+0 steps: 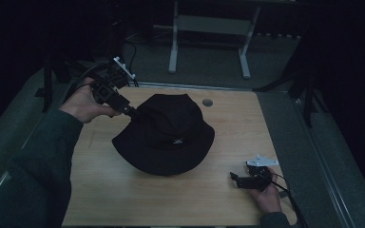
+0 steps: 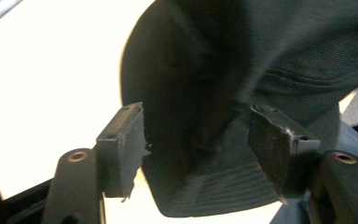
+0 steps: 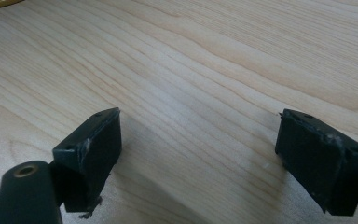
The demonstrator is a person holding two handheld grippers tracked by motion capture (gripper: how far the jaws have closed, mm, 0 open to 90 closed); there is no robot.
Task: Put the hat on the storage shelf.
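Note:
A black bucket hat (image 1: 166, 133) lies crown up in the middle of the wooden table (image 1: 237, 123). My left gripper (image 1: 133, 113) reaches in from the left and meets the hat's far left brim. In the left gripper view its jaws stand wide apart around the hat's brim (image 2: 205, 186), and the pads do not press on the cloth. My right gripper (image 1: 234, 178) rests low at the table's near right corner, pointing left toward the hat and well apart from it. Its jaws (image 3: 198, 154) are open over bare wood with nothing between them.
A round cable hole (image 1: 207, 102) sits in the tabletop behind the hat. Beyond the far edge stand the white legs of another desk frame (image 1: 173, 52). Grey padded ledges run along both sides of the table.

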